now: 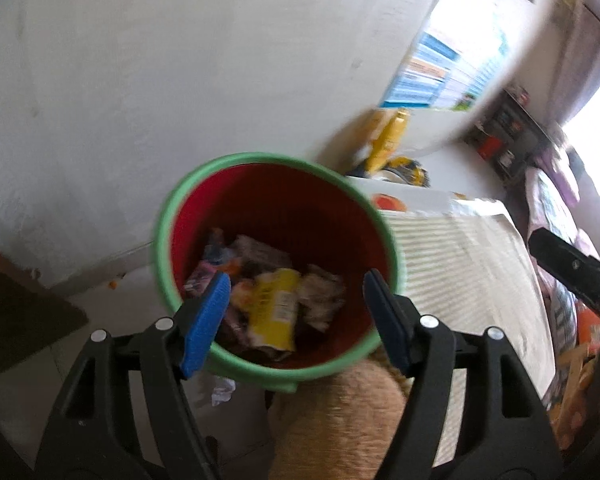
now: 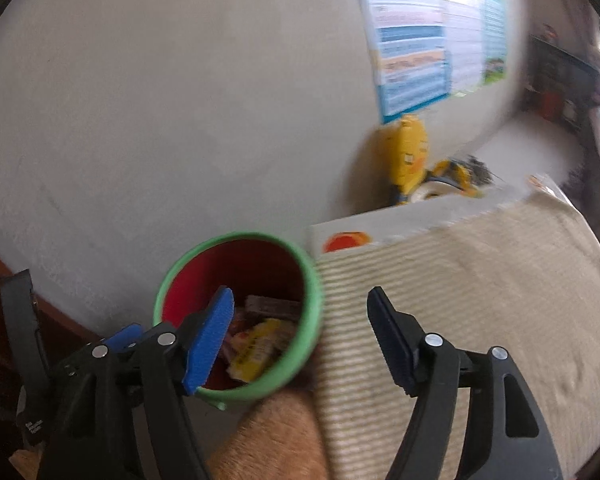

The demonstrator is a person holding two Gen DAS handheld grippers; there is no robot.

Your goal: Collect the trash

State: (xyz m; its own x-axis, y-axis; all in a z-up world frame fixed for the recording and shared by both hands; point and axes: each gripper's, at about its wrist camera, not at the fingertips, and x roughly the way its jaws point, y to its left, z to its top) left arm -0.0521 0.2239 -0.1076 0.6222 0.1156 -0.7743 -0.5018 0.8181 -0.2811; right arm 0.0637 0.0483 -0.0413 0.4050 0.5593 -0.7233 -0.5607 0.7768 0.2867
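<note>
Both pairs of blue-padded fingers stand spread wide with nothing pinched between them. From the left wrist view, the left gripper [image 1: 296, 300] hangs above the mouth of a bin [image 1: 172, 216] with a green rim and red inside; its left fingertip [image 1: 214, 300] and right fingertip sit over the near part of the opening, and no pad presses on the rim or on anything inside. Down in the bin lies the trash [image 1: 272, 312]: a crumpled yellow wrapper, a brownish packet, and some purple and orange scraps, all blurred. A small white scrap [image 1: 222, 388] lies on the pale floor just beside the bin's near side. From the right wrist view, the right gripper [image 2: 300, 312] has its left pad in front of the bin's opening and its right pad over a ribbed beige mat [image 2: 460, 300] to the bin's right; its fingers too are apart and hold nothing. A tan furry shape [image 2: 276, 436], too blurred to name, fills the lower middle of both views, just beside the bin. Behind stand a white wall [image 2: 180, 100], a blue poster [image 2: 416, 64] and a yellow bag [image 2: 410, 152].
</note>
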